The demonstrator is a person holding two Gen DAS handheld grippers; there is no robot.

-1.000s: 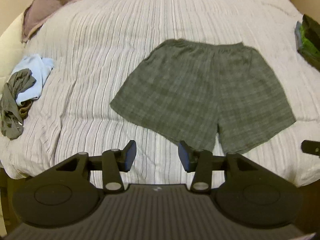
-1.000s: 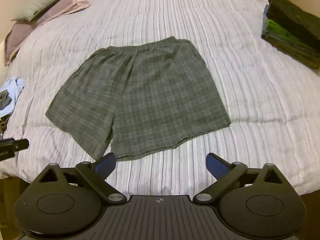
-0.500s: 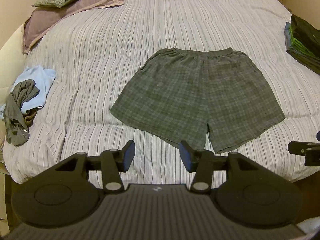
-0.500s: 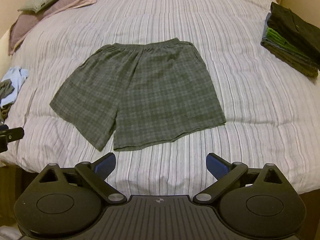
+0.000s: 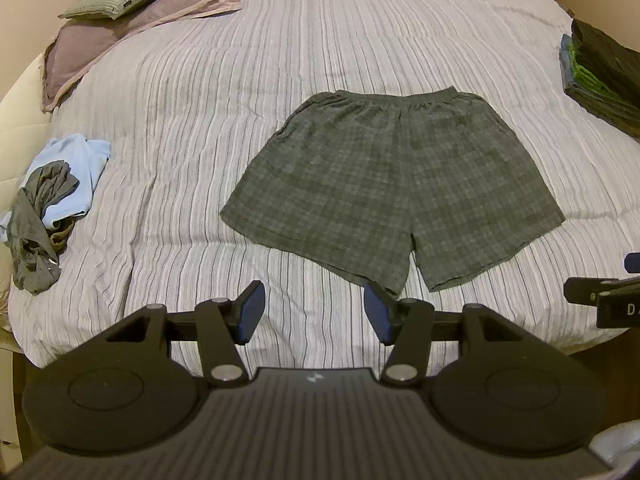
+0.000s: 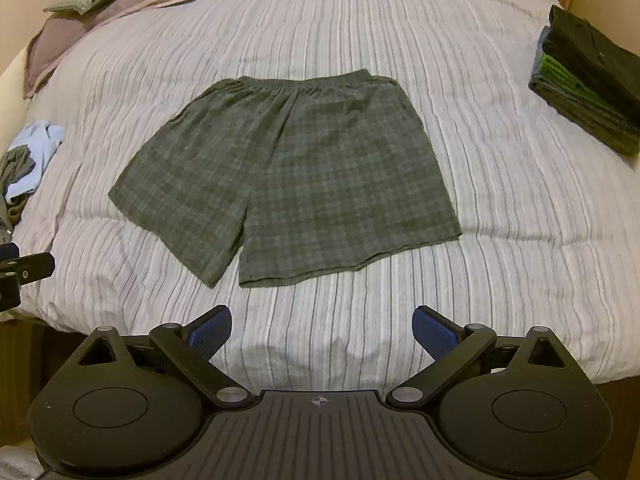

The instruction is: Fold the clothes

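Dark grey plaid shorts [image 5: 392, 184] lie flat and spread out on the striped bed cover [image 5: 240, 80], waistband at the far side, leg hems toward me; they also show in the right wrist view [image 6: 292, 172]. My left gripper [image 5: 314, 314] is open and empty, held over the near bed edge just short of the left leg hem. My right gripper [image 6: 322, 332] is wide open and empty, a little short of the right leg hem. Each gripper's tip shows at the edge of the other's view.
A crumpled heap of light blue and grey clothes [image 5: 48, 200] lies at the bed's left edge. A stack of folded dark and green clothes [image 6: 588, 80] sits at the far right. Pillows [image 5: 120, 4] lie at the far left corner.
Both grippers have drawn back from the bed, so the shorts look smaller and farther off. The shorts have not moved. Both grippers stay open.
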